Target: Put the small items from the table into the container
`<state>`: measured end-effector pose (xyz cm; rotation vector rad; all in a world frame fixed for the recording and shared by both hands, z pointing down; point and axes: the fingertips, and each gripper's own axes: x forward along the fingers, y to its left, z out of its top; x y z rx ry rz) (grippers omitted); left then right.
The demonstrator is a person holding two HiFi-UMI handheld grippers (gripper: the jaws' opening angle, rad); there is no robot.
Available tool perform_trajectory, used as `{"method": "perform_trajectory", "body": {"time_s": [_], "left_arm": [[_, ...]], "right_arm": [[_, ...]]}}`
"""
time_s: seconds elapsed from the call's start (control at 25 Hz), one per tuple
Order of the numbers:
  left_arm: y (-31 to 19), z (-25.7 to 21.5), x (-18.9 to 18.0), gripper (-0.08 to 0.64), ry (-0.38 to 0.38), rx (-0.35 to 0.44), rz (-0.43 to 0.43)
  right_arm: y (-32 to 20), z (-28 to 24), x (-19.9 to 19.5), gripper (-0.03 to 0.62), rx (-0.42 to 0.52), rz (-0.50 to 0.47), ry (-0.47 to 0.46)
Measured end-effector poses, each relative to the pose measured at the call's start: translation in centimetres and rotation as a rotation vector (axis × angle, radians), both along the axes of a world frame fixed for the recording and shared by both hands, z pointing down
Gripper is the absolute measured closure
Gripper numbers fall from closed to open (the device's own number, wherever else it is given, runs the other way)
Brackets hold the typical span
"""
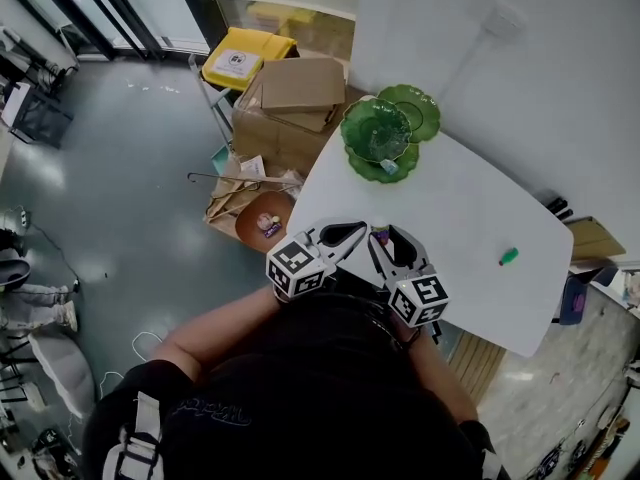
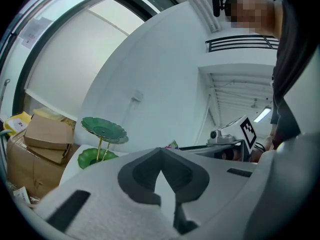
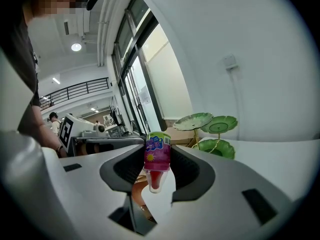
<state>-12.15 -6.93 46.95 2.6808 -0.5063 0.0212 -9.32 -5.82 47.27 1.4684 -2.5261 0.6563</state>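
A white table (image 1: 455,213) carries a green tiered leaf-shaped dish (image 1: 385,128) at its far corner; the dish also shows in the left gripper view (image 2: 102,129) and the right gripper view (image 3: 207,126). A small green item (image 1: 509,256) lies near the table's right edge. Both grippers hover side by side at the table's near left edge. My right gripper (image 3: 157,171) is shut on a small pink jelly cup (image 3: 157,159) with a green lid, seen also from above (image 1: 380,232). The left gripper (image 2: 160,171) is shut, its tips meeting with nothing between them.
Cardboard boxes (image 1: 290,108) and a yellow box (image 1: 245,58) stand on the floor past the table's left side. A brown round dish (image 1: 265,220) lies on the floor close to the left gripper. A white wall runs behind the table.
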Motion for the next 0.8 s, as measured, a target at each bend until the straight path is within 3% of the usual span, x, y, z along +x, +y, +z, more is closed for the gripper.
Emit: {"method": "perform_trajectory", "body": {"time_s": [0.32,0.8], "left_arm": [[-1.9,0.9,-1.4,0.555,-0.025,-0.027,-0.055],[-6.6,3.0,0.7,0.555,-0.055,-0.042,-0.093]], "right_arm": [[-2.6,0.3,-1.2,0.426,-0.011,-0.048,-0.002],[-9.3,5.9,3.4,0.426,-0.099,-0.048,0.047]]}}
